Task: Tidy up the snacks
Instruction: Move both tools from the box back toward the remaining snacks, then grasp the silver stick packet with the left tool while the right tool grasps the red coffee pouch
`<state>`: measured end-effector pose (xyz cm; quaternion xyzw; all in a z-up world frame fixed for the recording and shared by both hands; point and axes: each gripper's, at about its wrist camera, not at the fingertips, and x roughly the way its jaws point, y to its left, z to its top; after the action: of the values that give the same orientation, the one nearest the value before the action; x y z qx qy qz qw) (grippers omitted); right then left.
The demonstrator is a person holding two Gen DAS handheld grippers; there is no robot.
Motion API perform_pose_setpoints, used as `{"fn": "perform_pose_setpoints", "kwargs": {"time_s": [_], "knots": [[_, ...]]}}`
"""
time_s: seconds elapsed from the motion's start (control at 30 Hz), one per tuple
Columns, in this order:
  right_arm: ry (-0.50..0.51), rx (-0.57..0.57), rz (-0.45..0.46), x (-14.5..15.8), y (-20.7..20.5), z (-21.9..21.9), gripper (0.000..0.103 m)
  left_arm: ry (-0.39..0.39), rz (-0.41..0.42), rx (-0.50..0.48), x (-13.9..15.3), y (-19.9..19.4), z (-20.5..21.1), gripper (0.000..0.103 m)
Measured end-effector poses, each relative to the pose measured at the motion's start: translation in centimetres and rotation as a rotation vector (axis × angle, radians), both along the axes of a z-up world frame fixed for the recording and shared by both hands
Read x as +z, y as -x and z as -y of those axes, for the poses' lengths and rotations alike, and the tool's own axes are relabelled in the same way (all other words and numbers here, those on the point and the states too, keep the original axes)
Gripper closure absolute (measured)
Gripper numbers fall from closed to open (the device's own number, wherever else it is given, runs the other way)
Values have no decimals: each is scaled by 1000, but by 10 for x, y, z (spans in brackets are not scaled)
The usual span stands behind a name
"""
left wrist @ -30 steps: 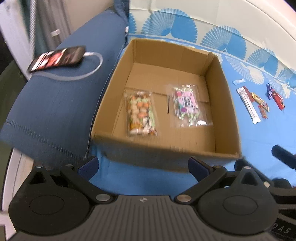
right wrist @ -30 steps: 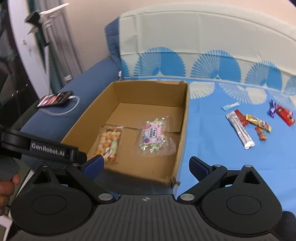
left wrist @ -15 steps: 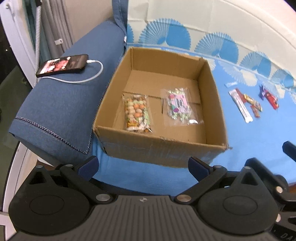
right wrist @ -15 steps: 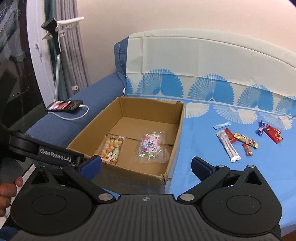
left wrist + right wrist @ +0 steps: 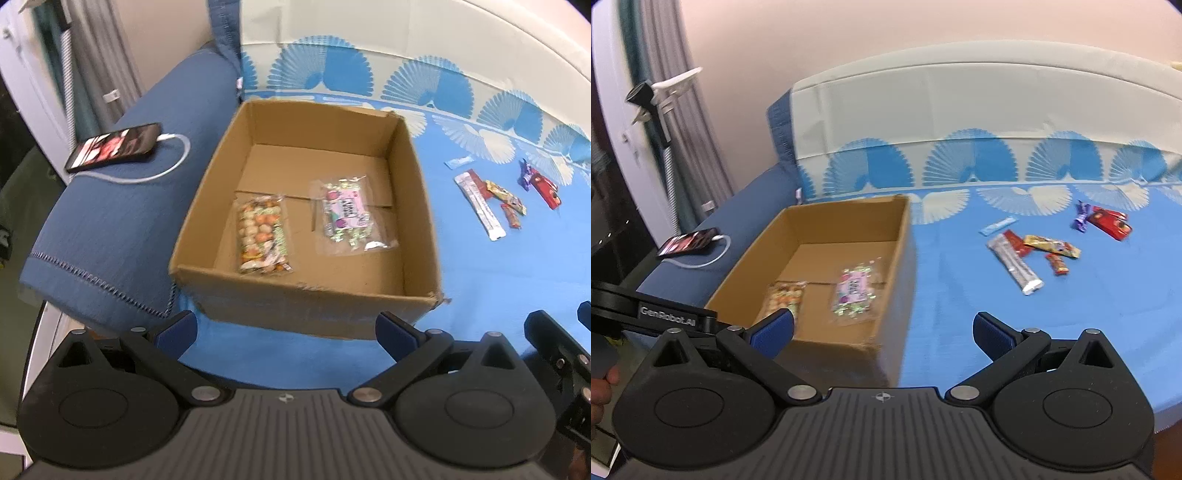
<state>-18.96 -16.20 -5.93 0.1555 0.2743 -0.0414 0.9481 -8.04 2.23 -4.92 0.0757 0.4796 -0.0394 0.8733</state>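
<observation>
An open cardboard box [image 5: 421, 206] [image 5: 901, 243] sits on the blue bed cover. Inside lie two clear snack bags: an orange-and-green one [image 5: 263, 235] [image 5: 784, 295] and a pink-labelled one [image 5: 347, 214] [image 5: 854, 291]. Several small snacks lie on the cover to the right: a silver stick [image 5: 479, 206] [image 5: 1014, 264], a yellow bar [image 5: 1052, 245], a red pack [image 5: 546, 187] [image 5: 1110, 223], a purple candy [image 5: 1081, 216]. My left gripper [image 5: 286, 330] is open and empty before the box's near wall. My right gripper [image 5: 882, 330] is open and empty, near the box's front right corner.
A phone [image 5: 114, 147] [image 5: 687, 242] on a white charging cable lies on the dark blue sofa arm [image 5: 110, 229] left of the box. A white and blue fan-patterned backrest [image 5: 979, 110] rises behind. A curtain and a stand are at far left.
Both grippers have pulled back and up from the box, then the left one came a little closer again. The right view has turned toward the loose snacks. Both stayed open.
</observation>
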Motion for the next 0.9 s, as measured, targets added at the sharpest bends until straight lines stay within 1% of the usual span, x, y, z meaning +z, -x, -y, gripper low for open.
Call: {"fn": "perform_pose_setpoints", "kwargs": {"time_s": [0.1, 0.17, 0.23, 0.37, 0.47, 0.53, 0.63, 0.67, 0.7, 0.8, 0.87, 0.9], "knots": [[-1, -44, -3, -3, 2, 24, 0, 27, -50, -27, 2, -12, 19, 0], [34, -86, -3, -5, 4, 43, 0, 54, -79, -34, 2, -22, 33, 0], [62, -140, -4, -6, 5, 69, 0, 66, -90, -45, 3, -32, 51, 0], [62, -268, -17, -12, 6, 130, 0, 48, -85, -103, 3, -53, 102, 0], [56, -362, -31, -19, 5, 179, 0, 37, -95, -135, -5, -73, 140, 0], [40, -399, -44, -26, 3, 206, 0, 33, -115, -159, -14, -87, 166, 0], [25, -428, -75, -41, -7, 248, 0, 41, -160, -188, -36, -112, 204, 0], [25, -430, -90, -48, -14, 263, 0, 45, -167, -199, -47, -122, 218, 0], [23, -427, -112, -56, -22, 276, 0, 34, -175, -203, -58, -131, 230, 0], [17, -425, -178, -85, -56, 315, 0, -2, -240, -199, -101, -161, 266, 0], [18, -419, -215, -104, -87, 342, 0, 16, -304, -194, -127, -183, 286, 0], [27, -414, -228, -113, -105, 357, 0, 44, -336, -189, -139, -194, 296, 0]]}}
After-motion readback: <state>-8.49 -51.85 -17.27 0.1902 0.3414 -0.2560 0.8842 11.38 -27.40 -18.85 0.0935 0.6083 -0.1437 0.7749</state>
